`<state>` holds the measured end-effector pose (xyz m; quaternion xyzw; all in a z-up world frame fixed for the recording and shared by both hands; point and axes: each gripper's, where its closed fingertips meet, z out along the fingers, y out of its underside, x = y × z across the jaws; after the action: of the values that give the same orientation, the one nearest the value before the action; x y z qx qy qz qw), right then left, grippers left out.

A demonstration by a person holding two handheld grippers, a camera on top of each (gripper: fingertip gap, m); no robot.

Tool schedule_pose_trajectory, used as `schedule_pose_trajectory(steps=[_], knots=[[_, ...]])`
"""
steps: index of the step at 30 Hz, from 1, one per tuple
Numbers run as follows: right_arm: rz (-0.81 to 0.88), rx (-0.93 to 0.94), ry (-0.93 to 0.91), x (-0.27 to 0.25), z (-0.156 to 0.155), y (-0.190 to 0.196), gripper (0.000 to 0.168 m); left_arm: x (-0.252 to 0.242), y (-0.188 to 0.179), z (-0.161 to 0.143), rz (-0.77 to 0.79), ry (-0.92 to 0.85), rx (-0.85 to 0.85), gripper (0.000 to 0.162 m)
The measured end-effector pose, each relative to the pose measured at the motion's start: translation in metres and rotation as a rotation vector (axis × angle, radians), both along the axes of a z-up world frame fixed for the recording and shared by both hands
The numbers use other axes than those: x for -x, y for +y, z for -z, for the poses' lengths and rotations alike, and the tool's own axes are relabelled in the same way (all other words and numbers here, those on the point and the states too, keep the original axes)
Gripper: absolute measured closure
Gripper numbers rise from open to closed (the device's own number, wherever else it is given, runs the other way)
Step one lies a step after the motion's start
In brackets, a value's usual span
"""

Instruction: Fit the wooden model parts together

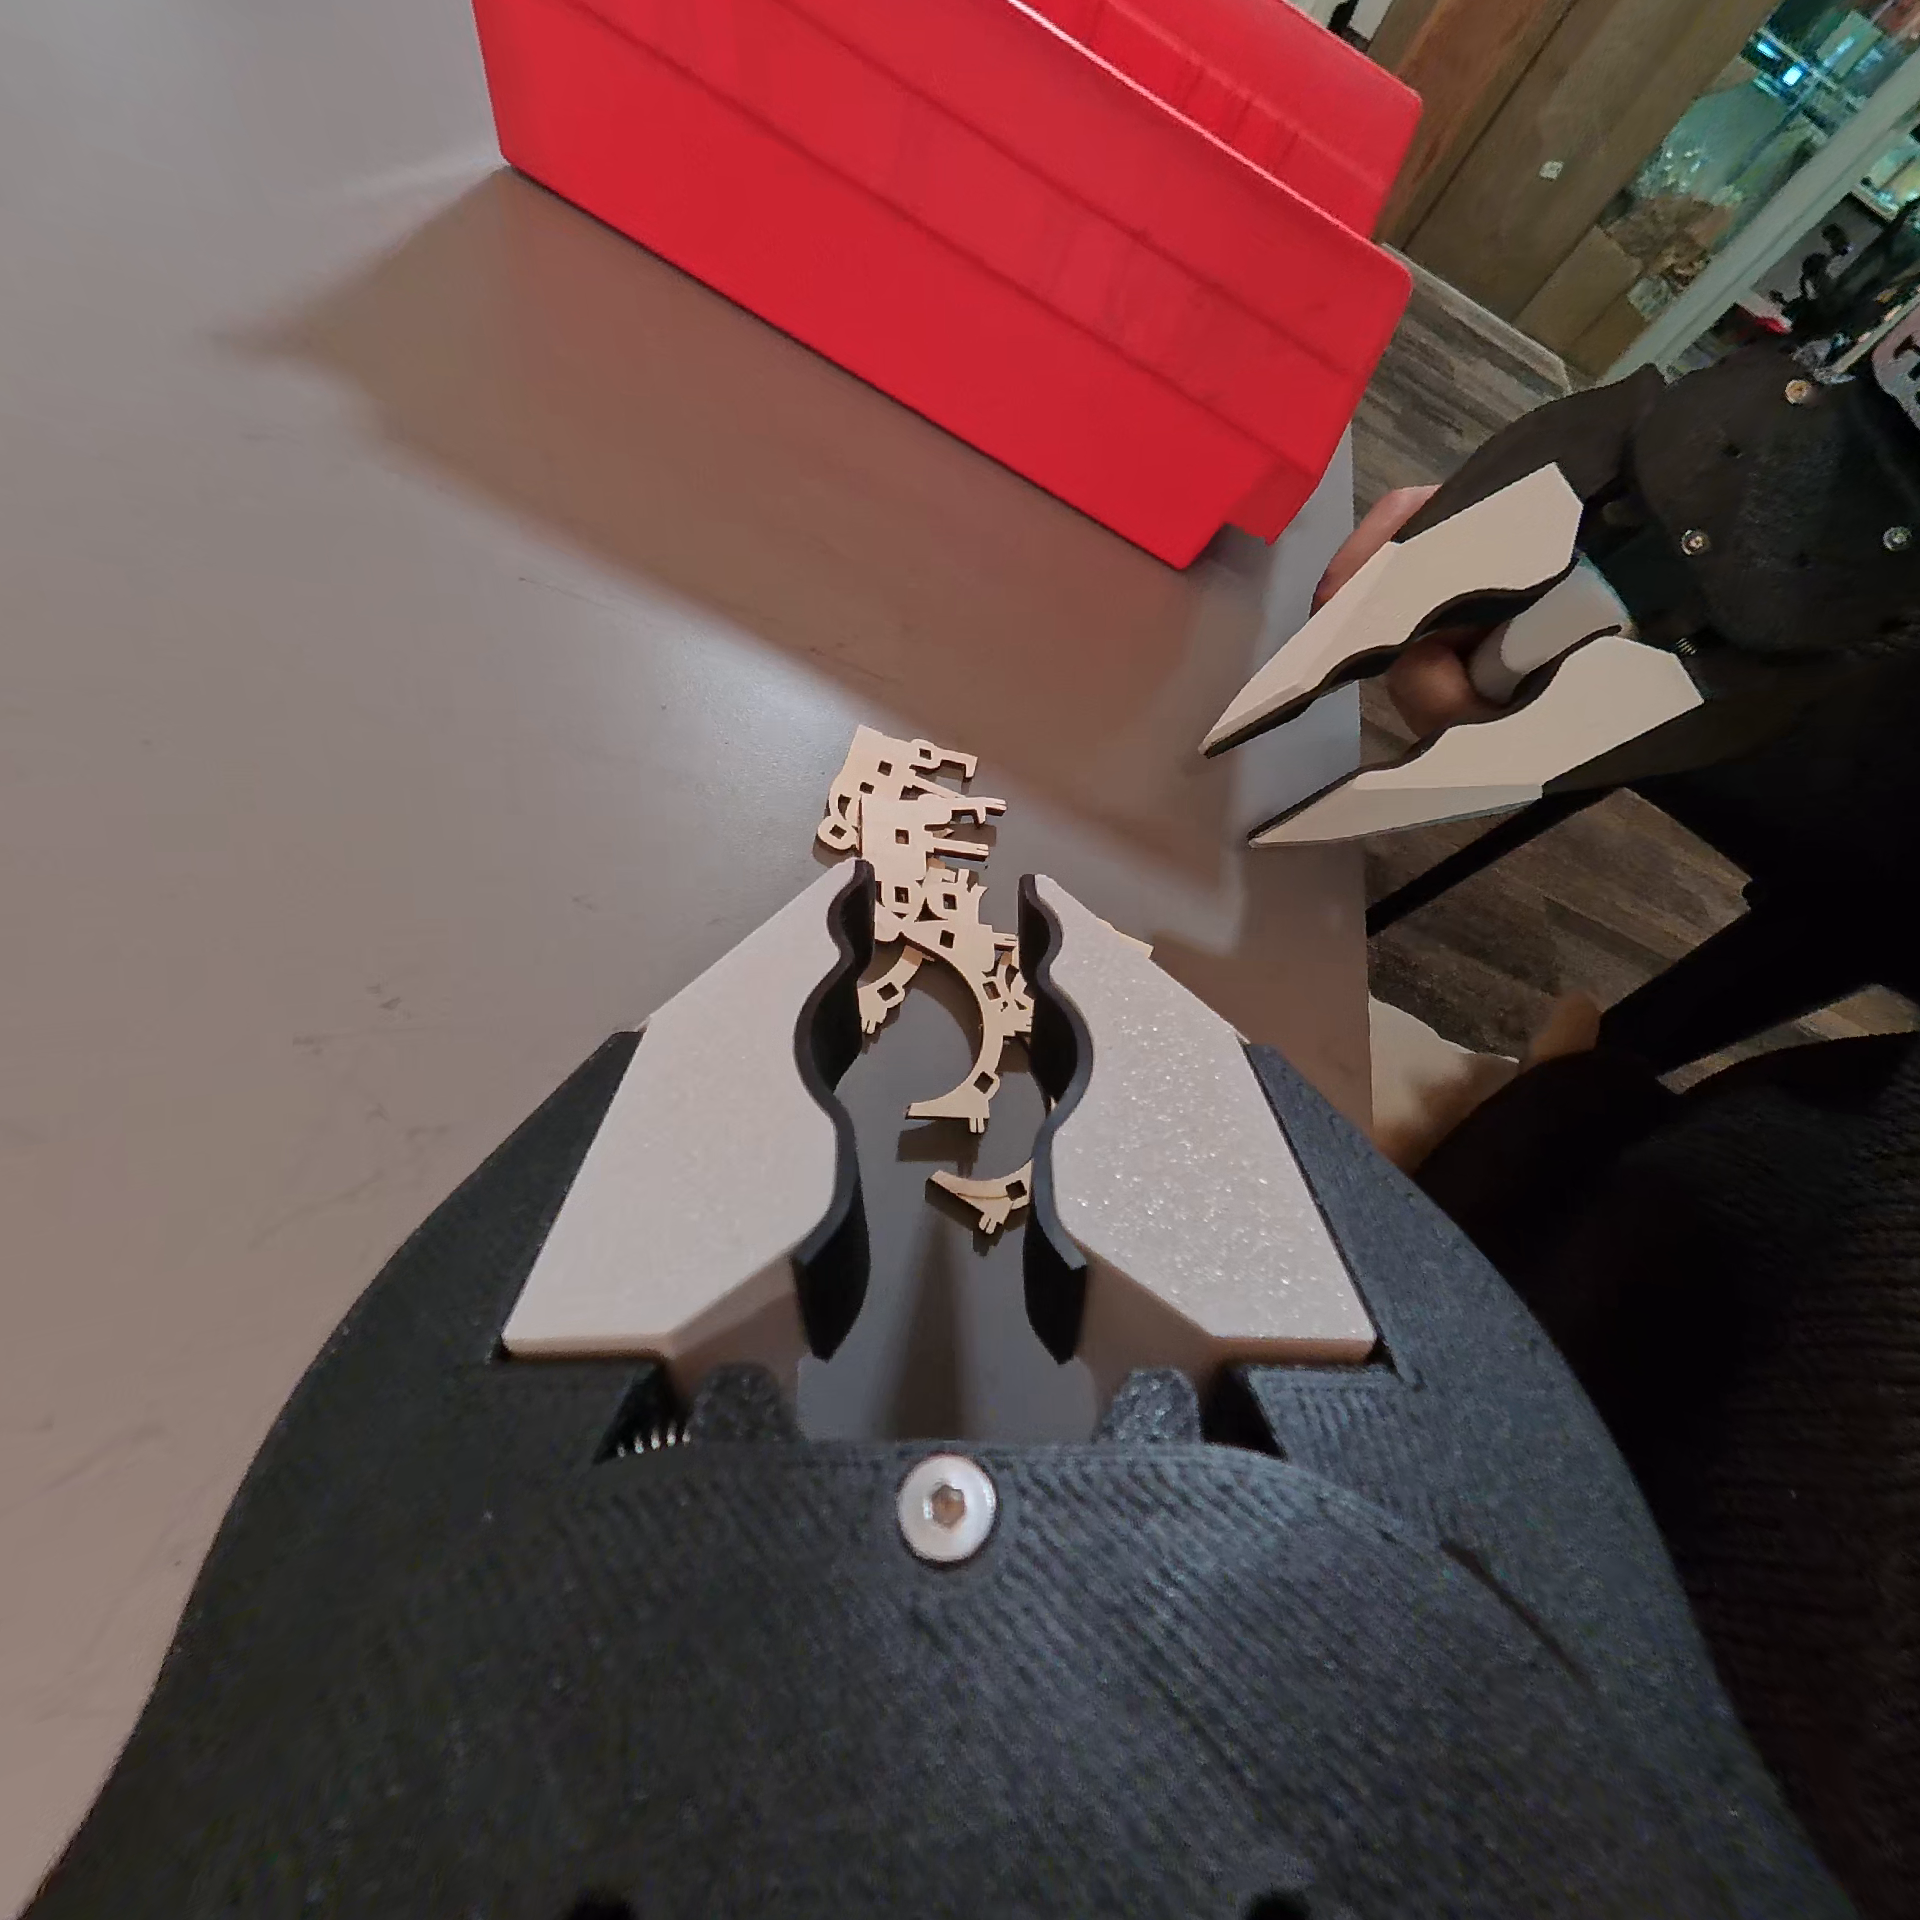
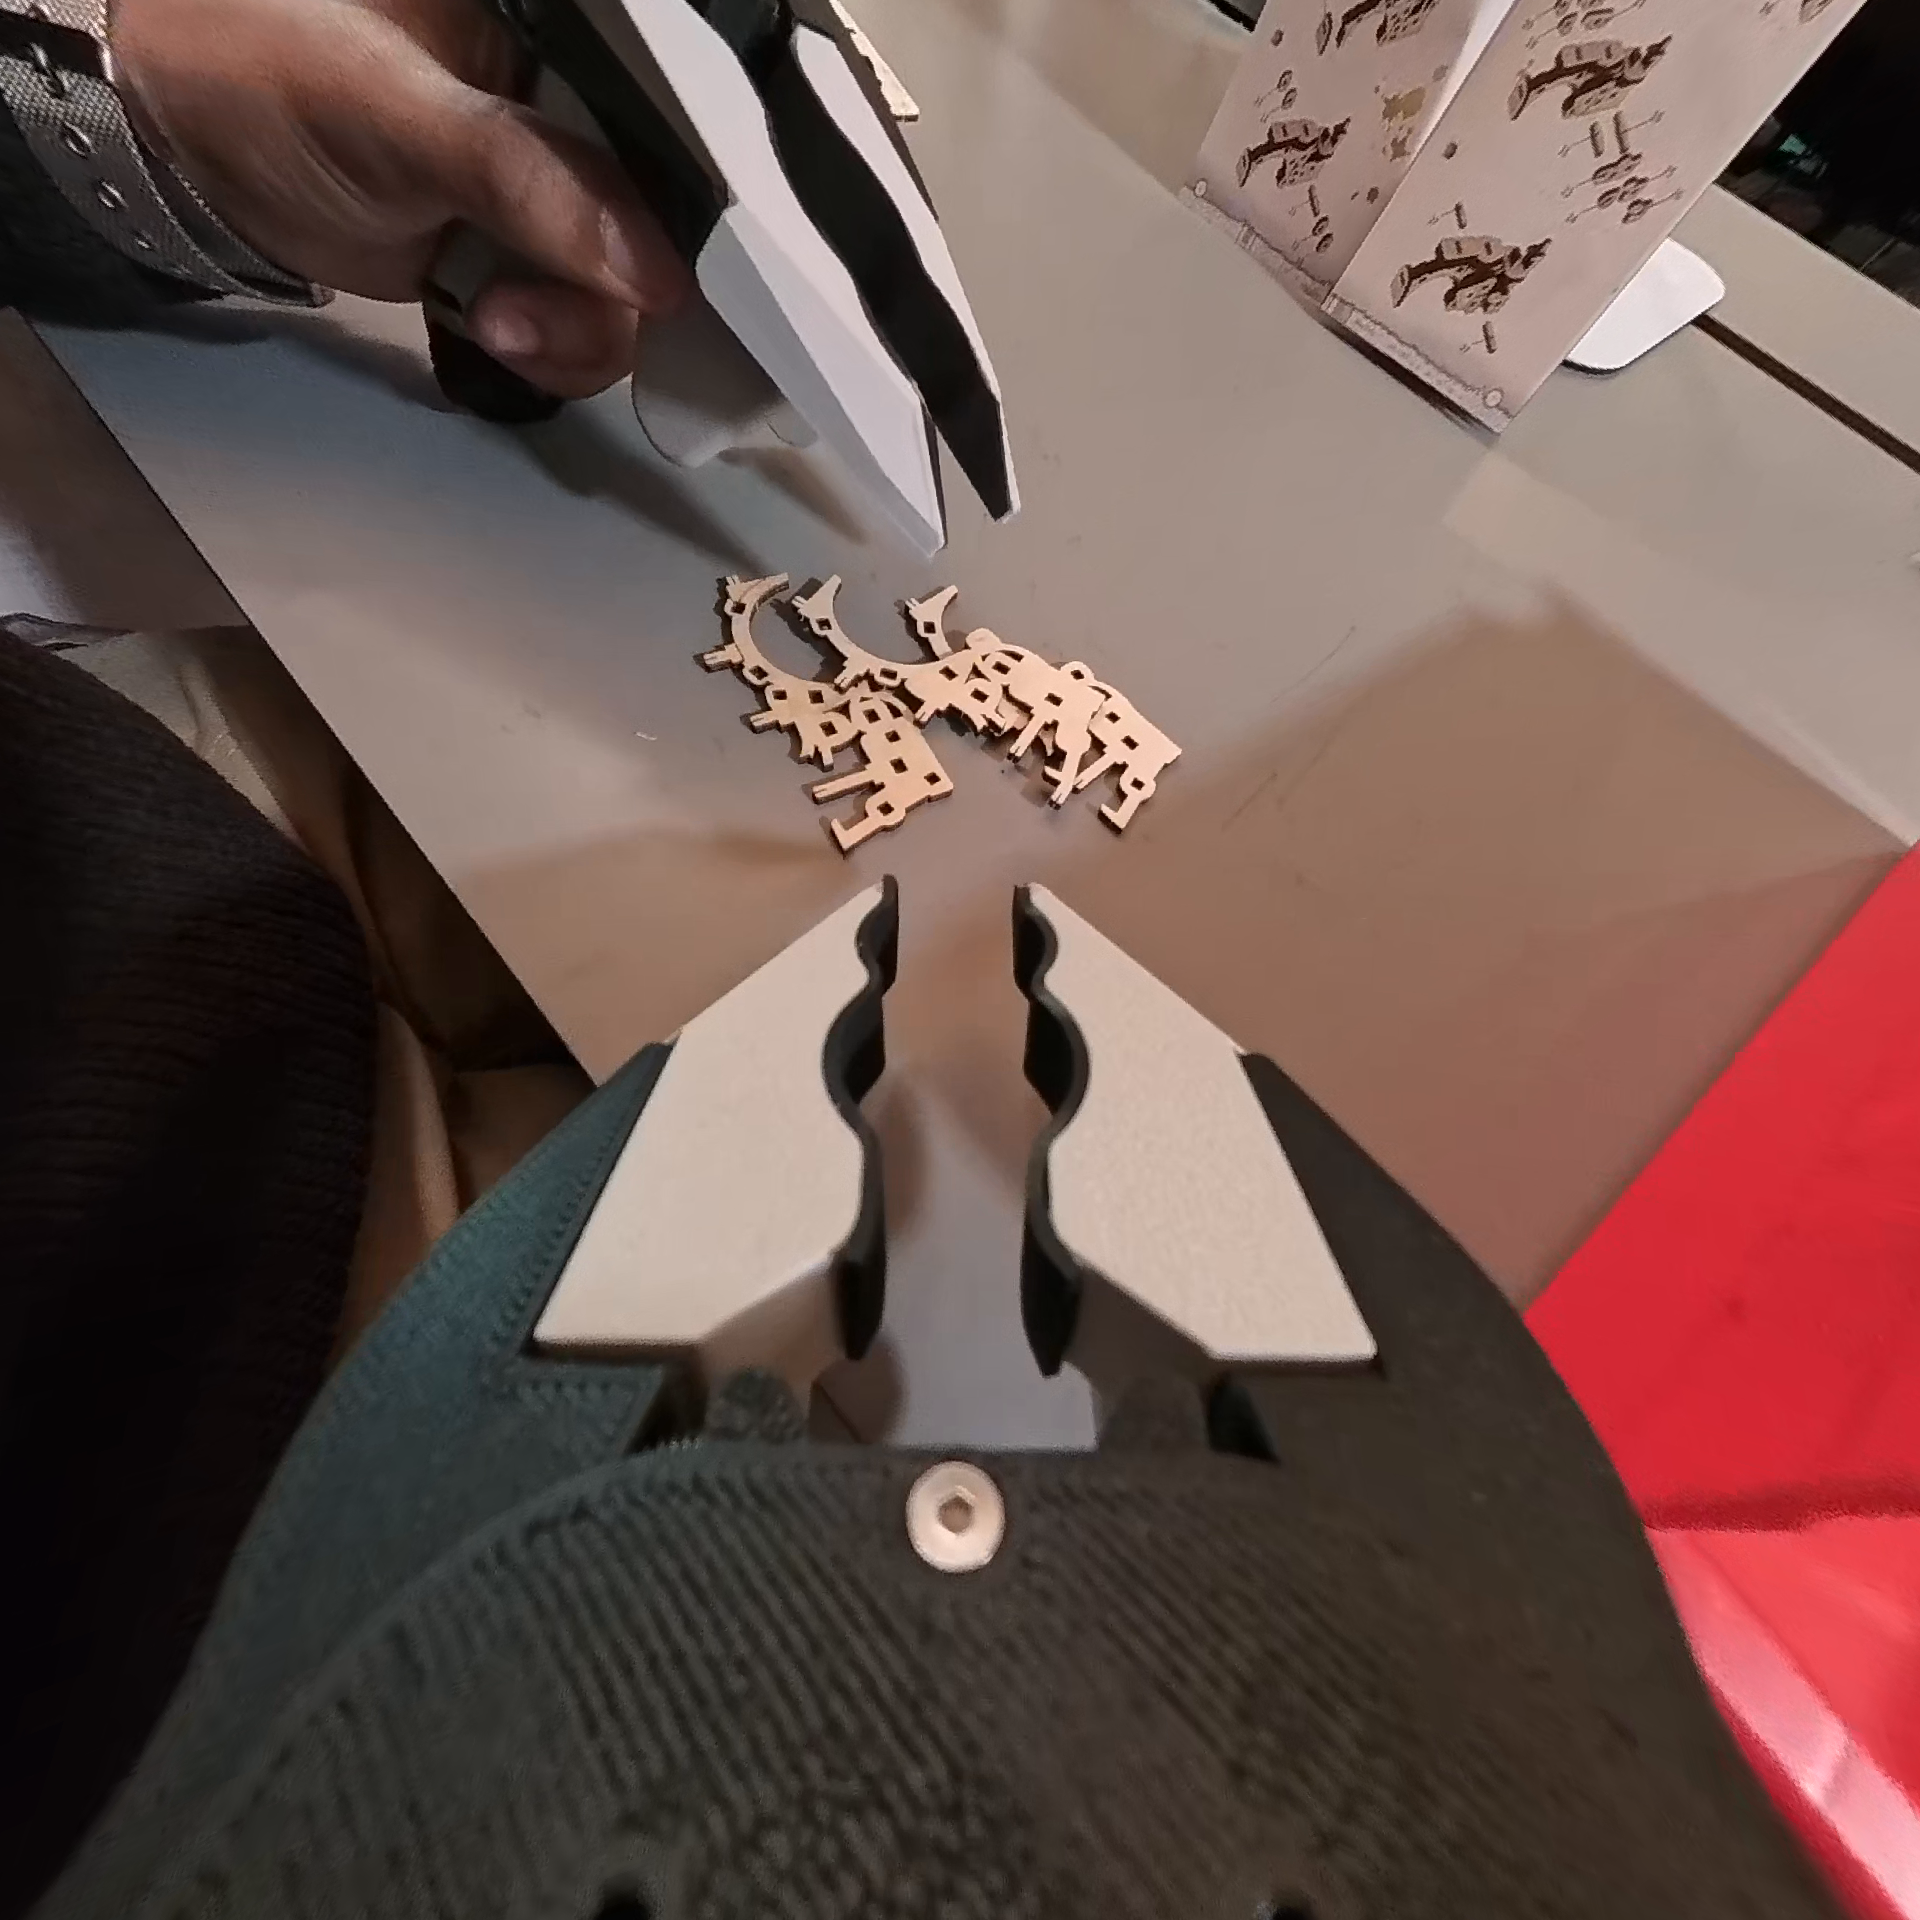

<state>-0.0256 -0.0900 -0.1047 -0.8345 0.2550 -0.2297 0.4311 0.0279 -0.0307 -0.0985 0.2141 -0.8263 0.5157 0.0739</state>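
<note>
Little looks done: the wooden parts (image 2: 935,717) lie loose in an overlapping heap on the grey worktop (image 2: 1299,582), none visibly slotted together, so picking and joining appear to remain. In the left wrist view the heap sits at mid-frame, just past and below the tips of the left gripper (image 1: 945,883), fingers parted and empty. In the right wrist view it lies just above the right gripper (image 2: 954,883), likewise parted, holding nothing.

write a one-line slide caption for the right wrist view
Open right gripper faces a pile of wooden model parts on the grey table.
</note>
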Motion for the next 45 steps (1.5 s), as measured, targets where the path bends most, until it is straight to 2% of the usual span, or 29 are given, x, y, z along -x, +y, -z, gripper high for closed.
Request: schedule_pose_trajectory(steps=[21,36,45], knots=[[-0.071,0.020,0.017,-0.005,0.005,0.018,0.146,0.010,0.011,0.000,-0.027,0.009,0.001,0.135],[-0.150,0.061,0.190,-0.018,0.028,0.051,0.135,0.026,0.045,-0.002,-0.108,0.074,0.043,0.134],[-0.274,0.036,0.248,-0.010,0.029,0.074,0.142,0.033,0.059,-0.003,-0.158,0.113,0.074,0.134]])
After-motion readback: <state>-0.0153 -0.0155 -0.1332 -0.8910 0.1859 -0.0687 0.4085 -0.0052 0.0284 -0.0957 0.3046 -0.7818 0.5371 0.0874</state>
